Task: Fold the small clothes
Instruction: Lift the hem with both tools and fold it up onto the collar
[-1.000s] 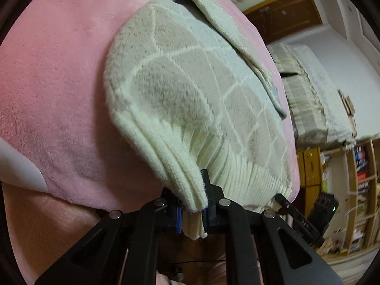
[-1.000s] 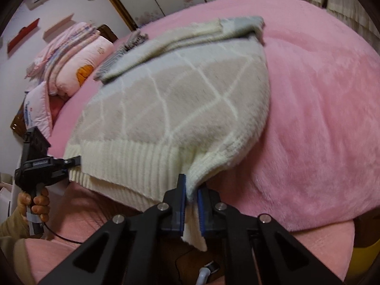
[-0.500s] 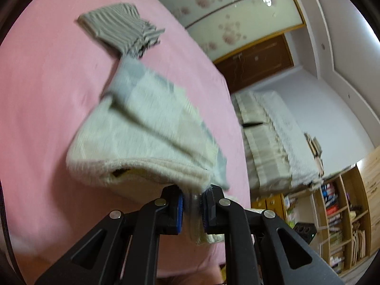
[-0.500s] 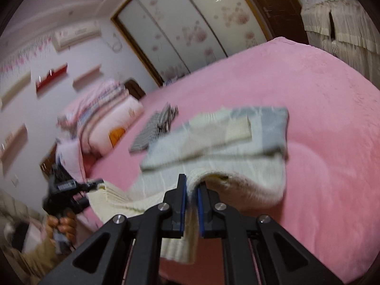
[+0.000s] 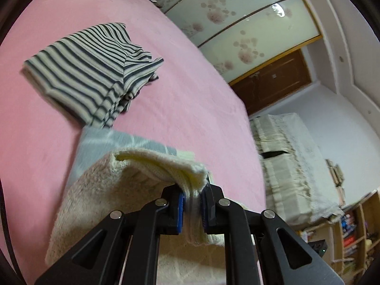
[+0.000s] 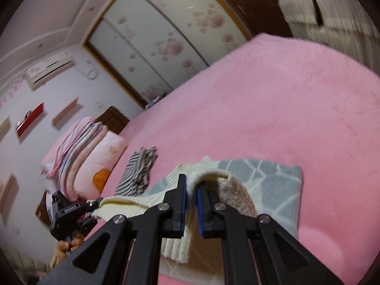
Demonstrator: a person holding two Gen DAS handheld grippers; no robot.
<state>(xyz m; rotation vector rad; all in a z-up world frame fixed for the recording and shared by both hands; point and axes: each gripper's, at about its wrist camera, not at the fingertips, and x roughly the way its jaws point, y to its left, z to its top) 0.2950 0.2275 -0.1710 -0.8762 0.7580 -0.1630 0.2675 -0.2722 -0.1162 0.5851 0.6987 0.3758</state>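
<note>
Both grippers, left gripper (image 5: 192, 204) and right gripper (image 6: 191, 200), have their jaws clamped on the cream sweater's (image 5: 102, 194) ribbed hem, lifted over its grey half lying on the pink bed (image 5: 185, 99), near a striped garment (image 5: 90, 71).

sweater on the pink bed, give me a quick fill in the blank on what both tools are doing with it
1. The left tool is shut on the ribbed hem of the cream ______.
2. The right tool grips the same sweater, so the number of tools holding it is ______.
3. Beyond the sweater, the folded shirt lying on the bed has a ______ pattern.
4. The blanket covering the bed is ______ in colour.

Missing words: sweater; two; striped; pink
</note>
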